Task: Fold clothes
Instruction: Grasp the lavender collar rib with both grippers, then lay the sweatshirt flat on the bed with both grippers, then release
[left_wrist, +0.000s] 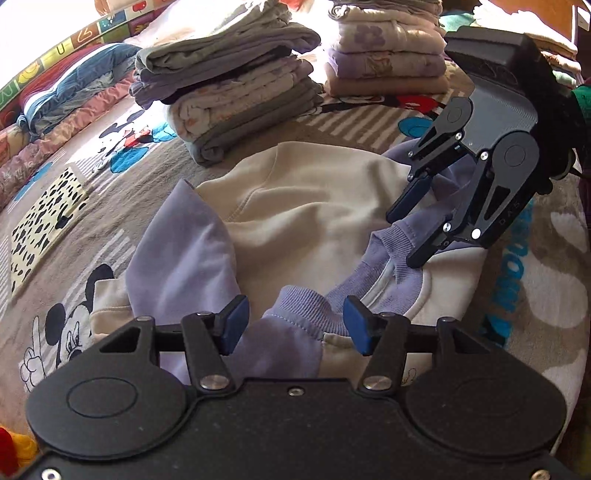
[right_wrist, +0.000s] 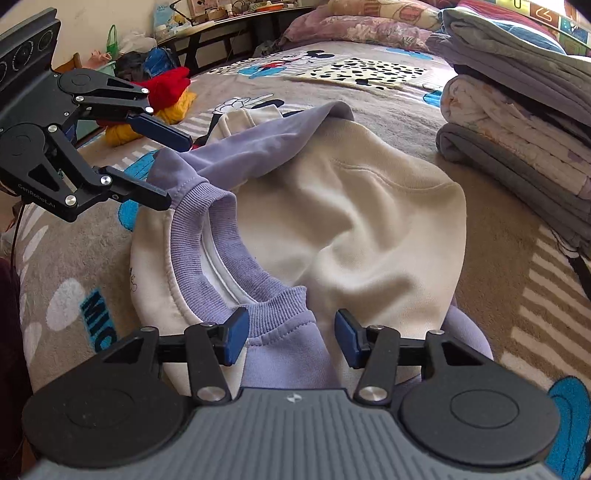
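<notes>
Ribbed lavender cuff fabric (left_wrist: 295, 310) lies nearest our left wrist camera, between the spread blue pads of our left gripper (left_wrist: 295, 323), which grips nothing. It belongs to a cream sweatshirt (left_wrist: 314, 206) with lavender sleeves and a ribbed lavender neckband (right_wrist: 192, 236), lying rumpled on the bed. The body cloth looks like soft fleece with a curved seam; one sleeve (right_wrist: 258, 147) drapes across the upper body.

Our right gripper (right_wrist: 290, 334) likewise stands wide open, empty, its blue pads on either side of a second ribbed cuff (right_wrist: 280, 306) at the neckband's edge. In the left wrist view we see the right gripper tilted downward over the collar, fingers parted. In the right wrist view we see the left gripper angled toward the sleeve near the collar, fingers parted; whether it touches the cloth we cannot tell.

Beneath the sweatshirt lies a plush grey-brown blanket (left_wrist: 110, 206) printed with cartoon mice and a spotted panel. Two stacks of folded clothes (left_wrist: 236, 96) stand beyond. Red and yellow cloth (right_wrist: 166, 96) lies at the bed's far side, with cluttered shelving (right_wrist: 221, 22) behind.
</notes>
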